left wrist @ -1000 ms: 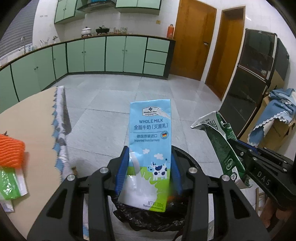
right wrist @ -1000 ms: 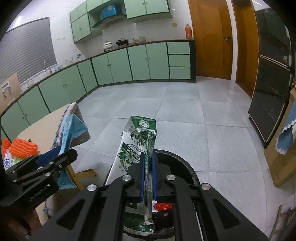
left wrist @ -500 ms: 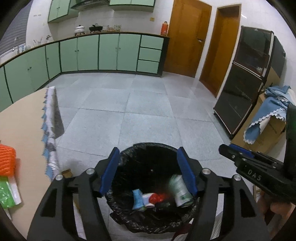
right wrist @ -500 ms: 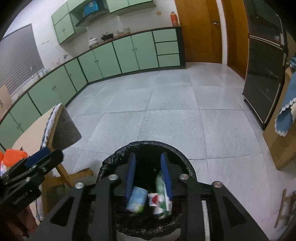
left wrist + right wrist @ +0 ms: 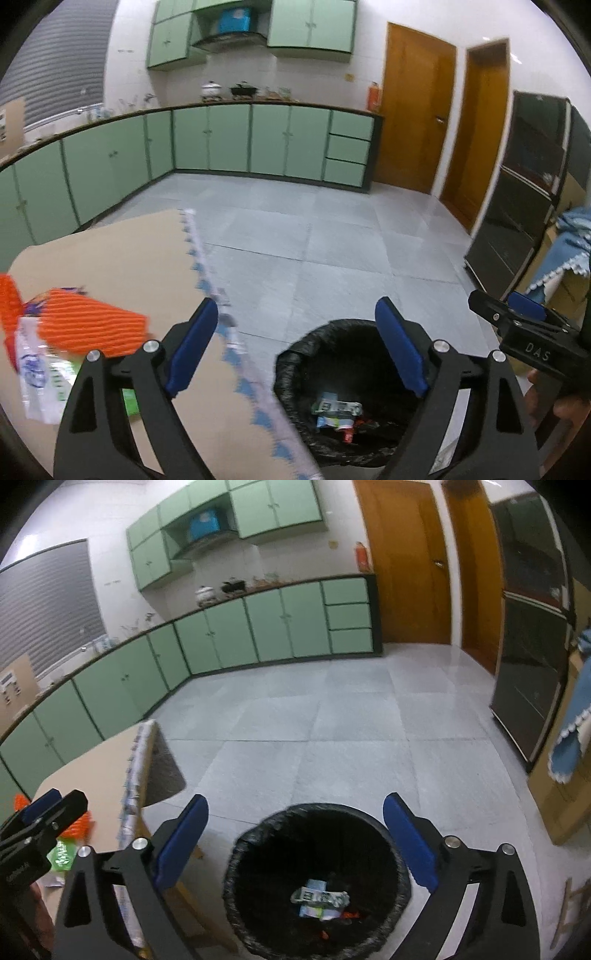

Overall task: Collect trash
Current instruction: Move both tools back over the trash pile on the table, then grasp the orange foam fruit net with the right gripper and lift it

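Observation:
A black-bagged trash bin (image 5: 291,369) (image 5: 236,867) stands on the floor beside the table. Crumpled cartons (image 5: 336,400) (image 5: 319,897) lie at its bottom. My left gripper (image 5: 295,347) hangs over the table edge and the bin's left rim. Its jaws are opening and nothing is between the blue pads. My right gripper (image 5: 295,834) is above the bin, jaws opening wide and empty. On the table (image 5: 110,258) lie an orange foam net (image 5: 85,328), a clear plastic wrapper (image 5: 33,376) and a green packet (image 5: 129,400).
A fringed cloth edge (image 5: 207,288) runs along the table's side. Green cabinets (image 5: 229,631) line the far walls. A dark glass cabinet (image 5: 532,686) and a cardboard box with a blue cloth (image 5: 569,746) stand at the right. Grey tiled floor (image 5: 332,731) lies beyond the bin.
Both grippers let go of their cartons, the blue milk carton and the green one, which now lie in the bin. Both jaws spread wide. The left gripper rose and swung left over the table.

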Available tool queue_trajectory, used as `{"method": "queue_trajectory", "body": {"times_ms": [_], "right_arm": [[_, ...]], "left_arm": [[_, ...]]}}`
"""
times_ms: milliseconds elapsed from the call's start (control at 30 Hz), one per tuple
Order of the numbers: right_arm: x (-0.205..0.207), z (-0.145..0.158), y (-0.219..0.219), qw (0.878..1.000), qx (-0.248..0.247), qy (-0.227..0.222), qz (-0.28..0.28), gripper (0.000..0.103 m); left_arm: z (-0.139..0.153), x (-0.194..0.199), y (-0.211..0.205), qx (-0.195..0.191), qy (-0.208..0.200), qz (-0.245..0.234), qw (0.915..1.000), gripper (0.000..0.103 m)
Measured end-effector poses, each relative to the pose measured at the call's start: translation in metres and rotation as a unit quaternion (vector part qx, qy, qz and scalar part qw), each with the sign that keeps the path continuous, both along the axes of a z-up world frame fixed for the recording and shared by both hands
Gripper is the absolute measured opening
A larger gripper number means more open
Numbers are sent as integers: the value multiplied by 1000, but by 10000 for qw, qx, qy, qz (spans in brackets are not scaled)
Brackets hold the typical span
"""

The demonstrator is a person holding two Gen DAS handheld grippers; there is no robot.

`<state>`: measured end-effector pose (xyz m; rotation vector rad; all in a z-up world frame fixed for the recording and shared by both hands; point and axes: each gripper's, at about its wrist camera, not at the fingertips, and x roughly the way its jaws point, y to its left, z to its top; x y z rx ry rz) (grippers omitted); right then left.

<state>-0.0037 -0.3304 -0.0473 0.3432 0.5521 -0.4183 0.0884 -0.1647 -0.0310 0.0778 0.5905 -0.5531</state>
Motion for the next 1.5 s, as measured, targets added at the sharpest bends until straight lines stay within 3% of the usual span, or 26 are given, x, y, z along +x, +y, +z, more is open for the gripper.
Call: {"method": "queue_trajectory", "body": {"times_ms": [267,500,700,933,1400,1500], "right_arm": [[36,12,62,9975,-245,-146,648,94],[72,8,125,9910,-242,-206,1301,94],[98,-1,176,9828,-394,-188,1794,94],[127,-12,220,9717,-406,7,2326,94],[193,-44,273,9468,-235,632,3146,94],[194,-48,270,9416,-52,666,3301,86]], "left_arm": [[11,8,73,129,-198,810,9964,85],[10,17,154,441,-289,1735,9834,85],[-4,25,216,510,-11,2341,9709,85],[-14,34,250,532,129,2666,9623,85],[-22,41,279,578,146,2852,9566,85],[-26,44,280,581,191,2842,9568,85]]}}
